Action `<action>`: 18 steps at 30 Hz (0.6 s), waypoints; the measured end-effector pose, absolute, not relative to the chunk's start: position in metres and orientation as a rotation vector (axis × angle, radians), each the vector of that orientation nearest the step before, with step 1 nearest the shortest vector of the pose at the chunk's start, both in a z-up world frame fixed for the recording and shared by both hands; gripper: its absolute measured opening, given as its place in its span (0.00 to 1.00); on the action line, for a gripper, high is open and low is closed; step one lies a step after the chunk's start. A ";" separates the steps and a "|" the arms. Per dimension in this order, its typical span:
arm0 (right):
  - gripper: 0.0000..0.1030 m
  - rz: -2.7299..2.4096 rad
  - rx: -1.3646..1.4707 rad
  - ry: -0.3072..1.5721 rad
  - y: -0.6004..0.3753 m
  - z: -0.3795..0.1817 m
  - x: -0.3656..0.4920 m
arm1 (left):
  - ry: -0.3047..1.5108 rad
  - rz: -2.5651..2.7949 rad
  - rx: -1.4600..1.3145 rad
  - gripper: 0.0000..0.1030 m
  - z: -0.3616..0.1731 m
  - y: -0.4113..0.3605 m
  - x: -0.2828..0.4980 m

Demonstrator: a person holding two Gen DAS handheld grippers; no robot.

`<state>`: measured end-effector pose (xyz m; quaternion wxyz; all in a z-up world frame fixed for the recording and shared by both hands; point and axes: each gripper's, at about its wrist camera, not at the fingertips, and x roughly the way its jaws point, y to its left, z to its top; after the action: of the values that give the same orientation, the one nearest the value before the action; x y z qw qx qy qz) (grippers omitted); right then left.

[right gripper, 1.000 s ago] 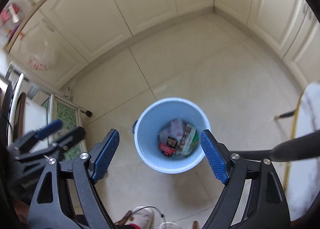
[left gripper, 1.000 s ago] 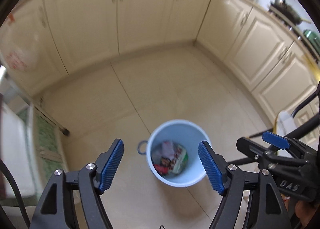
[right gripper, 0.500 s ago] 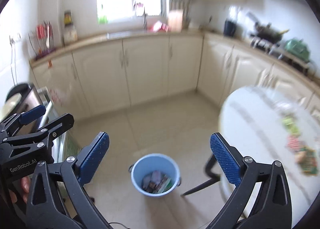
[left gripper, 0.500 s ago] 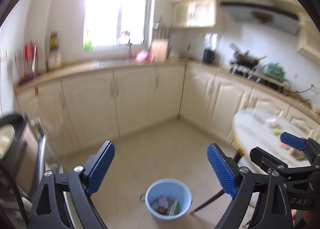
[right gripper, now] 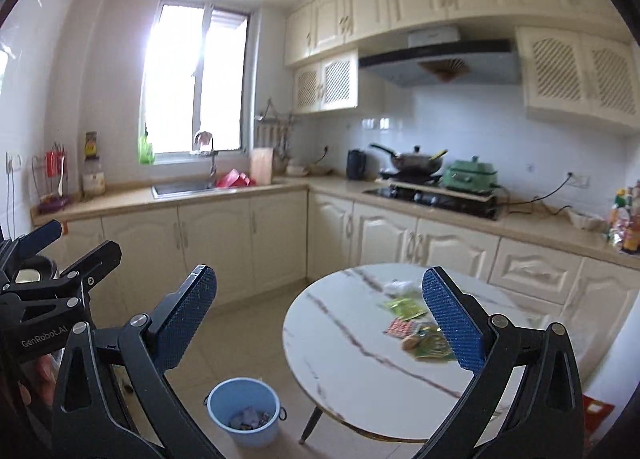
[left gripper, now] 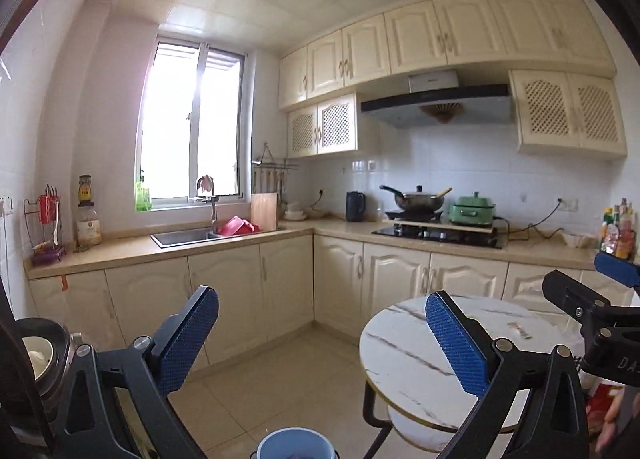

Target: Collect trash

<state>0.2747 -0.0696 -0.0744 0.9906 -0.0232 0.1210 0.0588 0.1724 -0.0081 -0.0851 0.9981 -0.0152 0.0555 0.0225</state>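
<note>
Your left gripper point(left gripper: 320, 343) and right gripper point(right gripper: 322, 323) are both spread wide with nothing between the blue pads.

Take the round table point(right gripper: 344, 343) as your landmark. On the floor just left of its near leg stands the blue bucket point(right gripper: 244, 413), already holding some scraps.

On the tabletop, toward its right half, lies the trash: an orange-red packet point(right gripper: 400, 327) and, touching it on the near right, a green wrapper point(right gripper: 430, 345) partly hidden by your right pad. Farther back sit a yellow-green wrapper point(right gripper: 404, 307) and, beyond that, a crumpled white wad point(right gripper: 398, 287).

These look light, thin and limp, likely slick on the marble, so pinch a raised edge or corner, not the flat middle. The flat packets seem to run lengthwise toward the cabinets, though blur makes that uncertain; the wad has no clear axis.
</note>
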 end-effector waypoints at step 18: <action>1.00 0.045 0.006 0.159 -0.127 -0.044 0.225 | 0.033 0.015 0.013 0.99 -0.112 -0.014 0.104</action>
<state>0.2246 -0.1265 -0.0437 0.9966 0.0031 0.0796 0.0227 0.1041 -0.0145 -0.1120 0.9998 0.0065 0.0164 0.0073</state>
